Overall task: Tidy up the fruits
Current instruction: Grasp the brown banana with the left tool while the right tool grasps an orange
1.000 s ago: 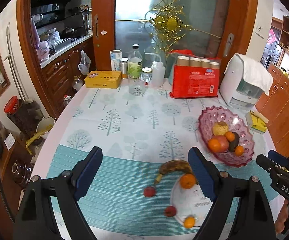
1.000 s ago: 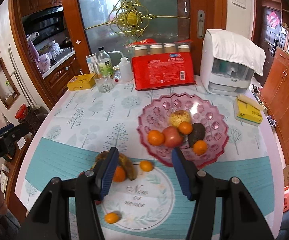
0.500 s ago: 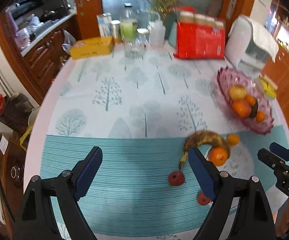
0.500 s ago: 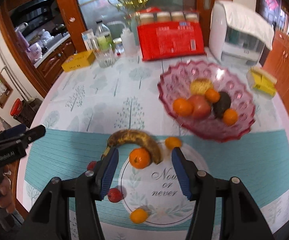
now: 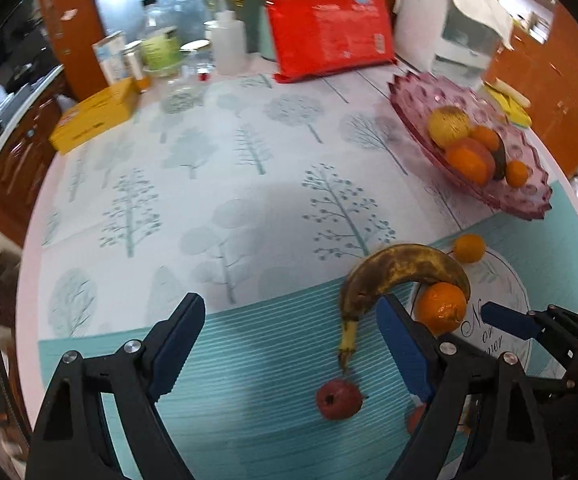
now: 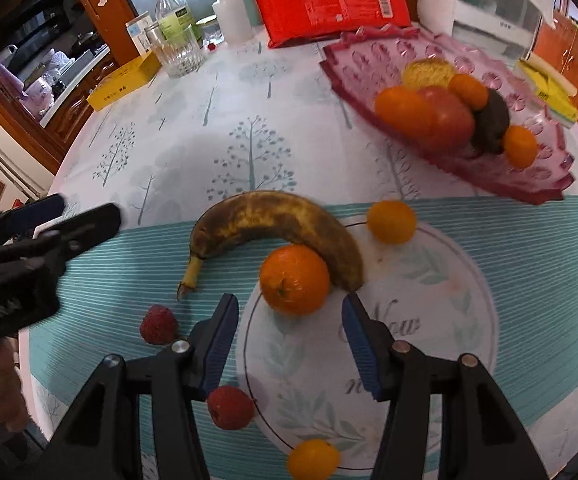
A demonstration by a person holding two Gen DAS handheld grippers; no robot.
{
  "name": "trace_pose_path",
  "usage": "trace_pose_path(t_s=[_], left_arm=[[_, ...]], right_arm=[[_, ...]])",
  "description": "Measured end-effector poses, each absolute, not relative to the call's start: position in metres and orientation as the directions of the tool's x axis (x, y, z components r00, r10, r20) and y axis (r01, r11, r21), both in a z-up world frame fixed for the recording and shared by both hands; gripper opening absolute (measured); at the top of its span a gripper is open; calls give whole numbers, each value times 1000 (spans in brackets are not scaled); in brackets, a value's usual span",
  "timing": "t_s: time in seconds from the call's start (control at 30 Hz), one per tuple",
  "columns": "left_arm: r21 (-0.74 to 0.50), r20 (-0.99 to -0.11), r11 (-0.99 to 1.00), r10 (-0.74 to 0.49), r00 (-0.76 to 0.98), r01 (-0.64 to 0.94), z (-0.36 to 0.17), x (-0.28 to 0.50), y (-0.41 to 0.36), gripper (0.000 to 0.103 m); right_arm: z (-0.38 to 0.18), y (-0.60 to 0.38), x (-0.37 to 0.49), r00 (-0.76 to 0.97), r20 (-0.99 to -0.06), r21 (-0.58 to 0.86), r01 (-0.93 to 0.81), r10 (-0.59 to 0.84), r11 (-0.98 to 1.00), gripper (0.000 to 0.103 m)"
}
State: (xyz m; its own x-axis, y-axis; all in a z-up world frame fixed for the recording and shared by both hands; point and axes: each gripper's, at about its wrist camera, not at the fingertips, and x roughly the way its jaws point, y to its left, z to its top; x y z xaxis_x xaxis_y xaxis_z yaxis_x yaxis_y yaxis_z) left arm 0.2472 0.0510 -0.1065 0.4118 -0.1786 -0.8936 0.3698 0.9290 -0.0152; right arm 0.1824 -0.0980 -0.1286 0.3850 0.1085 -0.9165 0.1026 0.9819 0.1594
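Observation:
A brown-spotted banana (image 6: 273,216) lies on the tablecloth, curled around a large orange (image 6: 293,280). My right gripper (image 6: 290,312) hovers just short of that orange, its jaws closing with nothing between the pads. Nearby lie a small orange (image 6: 391,222), two strawberries (image 6: 158,324) (image 6: 230,407) and another small orange (image 6: 313,460). My left gripper (image 5: 289,308) stands open and empty left of the banana (image 5: 401,268), above a strawberry (image 5: 339,400). A pink glass bowl (image 6: 353,60) holds several fruits.
At the back stand a red package (image 5: 329,28), a white appliance (image 5: 449,28), bottles (image 6: 173,12), a glass (image 6: 177,54) and a yellow box (image 5: 93,120). A yellow packet (image 6: 549,88) lies beyond the bowl. The round table's edge (image 5: 29,240) curves on the left.
Both grippers have come down toward the table and tilted further downward. The banana and the orange now sit much closer to the fingertips.

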Motion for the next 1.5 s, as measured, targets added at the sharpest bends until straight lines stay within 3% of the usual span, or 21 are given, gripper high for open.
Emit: trace_pose_path(t_s=[0.13, 0.8, 1.03, 1.1, 1.2, 1.37, 1.5], left_arm=[[-32, -901, 913, -203, 383, 408, -120, 255, 36, 87], [-71, -941, 869, -221, 256, 490, -175, 275, -15, 87], [-88, -945, 859, -232, 232, 504, -184, 279, -24, 81], [-99, -942, 858, -244, 229, 505, -184, 279, -24, 78], [-123, -936, 836, -276, 218, 534, -180, 276, -29, 60], [-42, -939, 825, -225, 260, 563, -179, 265, -36, 51], [-52, -934, 833, -236, 269, 551, -172, 256, -31, 41]], right_arm=[[-139, -96, 190, 378, -920, 163, 121, 106, 979, 46], [-148, -136, 162, 388, -919, 160, 201, 71, 967, 44], [-149, -149, 154, 386, -920, 172, 237, 70, 956, 44], [-149, -151, 153, 386, -920, 173, 241, 69, 955, 44], [-149, -152, 153, 387, -919, 176, 244, 71, 954, 44], [-149, -150, 153, 392, -918, 170, 238, 65, 956, 44], [-144, -151, 151, 407, -911, 178, 232, 70, 956, 44]])
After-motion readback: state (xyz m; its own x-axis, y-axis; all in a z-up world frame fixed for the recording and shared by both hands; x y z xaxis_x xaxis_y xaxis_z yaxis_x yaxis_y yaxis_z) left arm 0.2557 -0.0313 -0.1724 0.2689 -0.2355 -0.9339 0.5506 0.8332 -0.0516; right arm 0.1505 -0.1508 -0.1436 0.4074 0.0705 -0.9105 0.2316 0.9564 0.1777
